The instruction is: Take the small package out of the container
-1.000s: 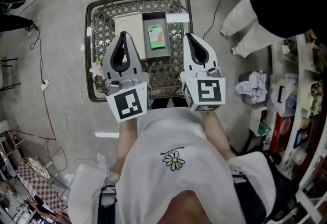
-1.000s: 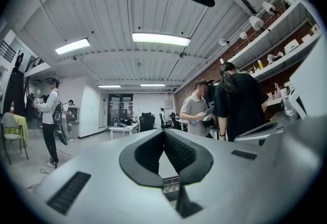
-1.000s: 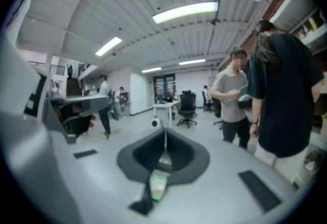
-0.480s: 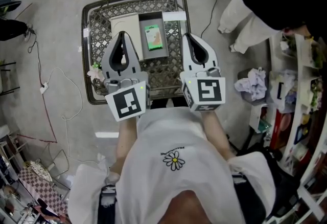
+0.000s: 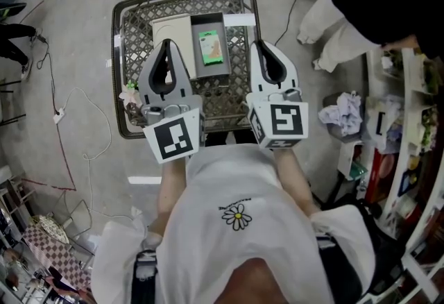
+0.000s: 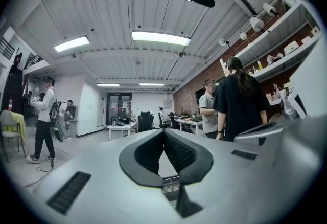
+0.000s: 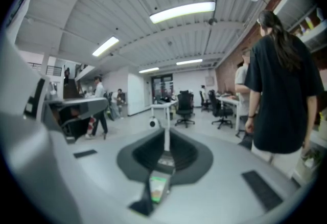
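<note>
**Floor** [image 5: 76,25]: smooth grey concrete, glossy, with streaks of reflected light. Thin cables [image 5: 69,112] trail over its left part.

**Room**: open office. The white ceiling [image 6: 102,8] is ribbed and carries long strip lights [image 6: 161,38]. A brick wall [image 6: 190,99] runs along the right. Desks and black swivel chairs [image 7: 184,108] stand at the far end. Shelves [image 5: 409,129] line the right edge, with a crumpled pale cloth [image 5: 340,116] beside them. Several people stand about; 1 person [image 5: 374,4], in a black top and pale trousers, is far right of the cart.

**Cart** [image 5: 118,87]: rectangular, seen from above. It has a dark rim with rounded corners and diamond-pattern wire mesh.

**Box** [image 5: 171,32]: flat, cream, matte. It lies in the cart's far left part.

**Container** [image 5: 212,71]: grey, rectangular, open-topped, with smooth walls. It sits just right of the box.

**Package** [image 5: 210,48]: small, flat, green, with a printed face. It lies inside the container, in its far half, and no gripper touches it.

**Left gripper** [image 5: 166,46]: smooth grey shell with black ribbed pads. The fingers are drawn together at the tips and hold nothing. It is held over the cart's near left part.

**Right gripper** [image 5: 264,46]: same build. The fingers are likewise pressed together and empty. It is held over the cart's near right part.

**Cubes**: 2, with black-and-white square markers, 1 at the near end of each gripper.

**Shirt** [image 5: 208,226]: white, soft, with 1 daisy motif on the chest.
</note>
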Tool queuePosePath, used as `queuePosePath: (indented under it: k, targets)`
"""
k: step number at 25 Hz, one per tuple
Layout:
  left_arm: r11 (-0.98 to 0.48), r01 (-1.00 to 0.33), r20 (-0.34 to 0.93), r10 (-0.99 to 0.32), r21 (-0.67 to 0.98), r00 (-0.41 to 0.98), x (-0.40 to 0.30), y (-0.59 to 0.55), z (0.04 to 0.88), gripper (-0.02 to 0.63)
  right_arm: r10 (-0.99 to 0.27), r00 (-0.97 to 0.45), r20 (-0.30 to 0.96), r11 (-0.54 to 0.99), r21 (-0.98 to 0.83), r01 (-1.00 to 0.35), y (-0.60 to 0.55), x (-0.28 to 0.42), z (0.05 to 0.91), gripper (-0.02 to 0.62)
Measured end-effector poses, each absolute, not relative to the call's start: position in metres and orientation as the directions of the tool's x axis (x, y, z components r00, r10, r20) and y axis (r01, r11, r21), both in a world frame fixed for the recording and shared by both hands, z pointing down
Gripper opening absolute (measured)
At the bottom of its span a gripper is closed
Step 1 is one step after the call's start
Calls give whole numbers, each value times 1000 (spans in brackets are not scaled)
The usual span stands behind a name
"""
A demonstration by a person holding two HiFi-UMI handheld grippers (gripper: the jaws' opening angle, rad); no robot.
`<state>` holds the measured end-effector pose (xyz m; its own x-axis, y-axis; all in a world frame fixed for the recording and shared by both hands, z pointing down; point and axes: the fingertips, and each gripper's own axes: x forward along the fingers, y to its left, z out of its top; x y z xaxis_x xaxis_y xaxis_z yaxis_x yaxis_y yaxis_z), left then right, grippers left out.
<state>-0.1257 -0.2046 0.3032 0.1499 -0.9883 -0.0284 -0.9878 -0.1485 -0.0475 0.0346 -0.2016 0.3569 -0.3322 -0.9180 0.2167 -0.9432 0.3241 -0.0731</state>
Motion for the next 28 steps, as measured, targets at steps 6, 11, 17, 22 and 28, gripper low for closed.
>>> queuePosePath:
  k: [6,11,17,22,28]
  targets:
    - [-134,-990,-24,-991,-38,135,-133,-203,308,25,-913,-338,227,330,-74,-941,-203,30,362,32]
    - [-121,-992,-28,-992,-45,123,-136,-199,306,25,-916,-333,224,326,-69,-943,-204,30,362,33]
    - [-110,-993,-30,-993,-49,112,-142,-200,307,25,-902,-347,256,334,-94,-938,-214,17,374,105]
    - [-100,-993,-18,-995,-57,101,-149,-201,312,25,-842,-393,370,340,-201,-919,-233,-10,421,232]
    - [-93,-994,17,-996,-61,92,-161,-204,326,25,-697,-385,605,272,-274,-922,-252,-42,527,278]
